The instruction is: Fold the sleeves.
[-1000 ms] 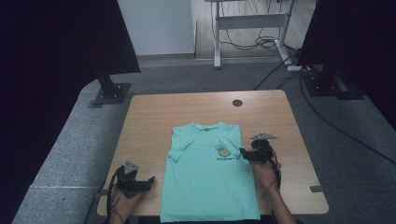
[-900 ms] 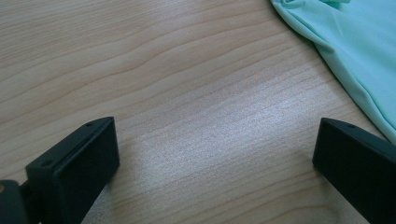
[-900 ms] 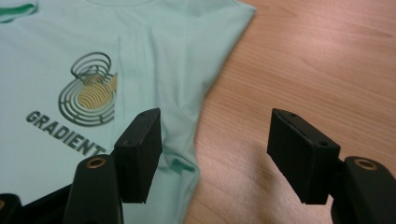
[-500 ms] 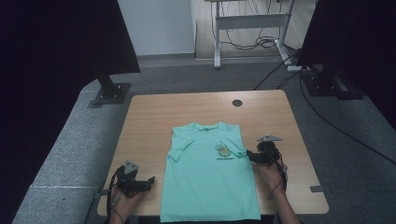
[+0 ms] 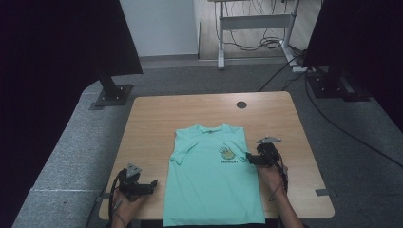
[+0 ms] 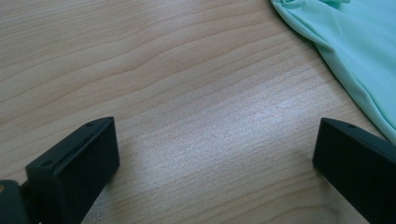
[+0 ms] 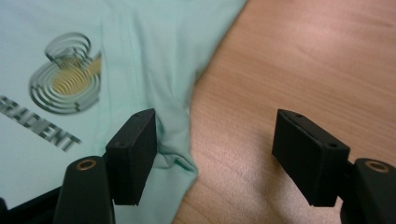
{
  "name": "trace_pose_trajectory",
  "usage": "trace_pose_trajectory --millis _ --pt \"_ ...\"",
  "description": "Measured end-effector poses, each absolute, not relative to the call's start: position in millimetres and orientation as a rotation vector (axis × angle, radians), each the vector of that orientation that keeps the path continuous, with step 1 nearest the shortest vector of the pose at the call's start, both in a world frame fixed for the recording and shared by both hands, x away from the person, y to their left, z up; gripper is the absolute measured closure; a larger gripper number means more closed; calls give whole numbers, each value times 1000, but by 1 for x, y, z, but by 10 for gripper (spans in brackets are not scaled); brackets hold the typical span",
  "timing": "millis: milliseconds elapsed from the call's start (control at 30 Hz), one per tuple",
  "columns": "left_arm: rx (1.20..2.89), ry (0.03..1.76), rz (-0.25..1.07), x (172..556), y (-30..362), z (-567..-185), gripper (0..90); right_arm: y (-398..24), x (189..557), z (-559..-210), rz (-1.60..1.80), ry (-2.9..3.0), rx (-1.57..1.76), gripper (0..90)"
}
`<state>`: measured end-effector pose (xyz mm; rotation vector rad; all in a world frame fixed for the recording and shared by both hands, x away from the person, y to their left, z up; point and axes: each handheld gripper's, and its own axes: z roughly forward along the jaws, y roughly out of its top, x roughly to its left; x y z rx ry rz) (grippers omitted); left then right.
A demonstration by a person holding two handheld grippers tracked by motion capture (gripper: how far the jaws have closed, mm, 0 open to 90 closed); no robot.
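The right gripper jaws have just been opening and stand released over the edge of the mint T-shirt; the left gripper gapes above bare wooden table. Grey carpet surrounds it. The shirt print reads partly "RADIENT"

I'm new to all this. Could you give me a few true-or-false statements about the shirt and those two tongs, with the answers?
1. The mint-green T-shirt lies flat on the wooden table. True.
2. The right tongs are clamped shut. False: they stand open, over the shirt's edge.
3. The left tongs stand open over bare wood. True.
4. The shirt is plain, without print. False: it bears a round logo with lettering.
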<state>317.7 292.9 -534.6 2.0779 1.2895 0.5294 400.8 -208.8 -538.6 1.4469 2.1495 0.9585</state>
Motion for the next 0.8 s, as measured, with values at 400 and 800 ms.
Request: trace_pose_trajectory --millis 400,800 --pt "2078 1290 529 318 293 -535 5 -212 397 -525 989 2147 1408 190" --pt "2078 1289 529 318 293 -535 5 -222 380 -510 997 2148 1362 87"
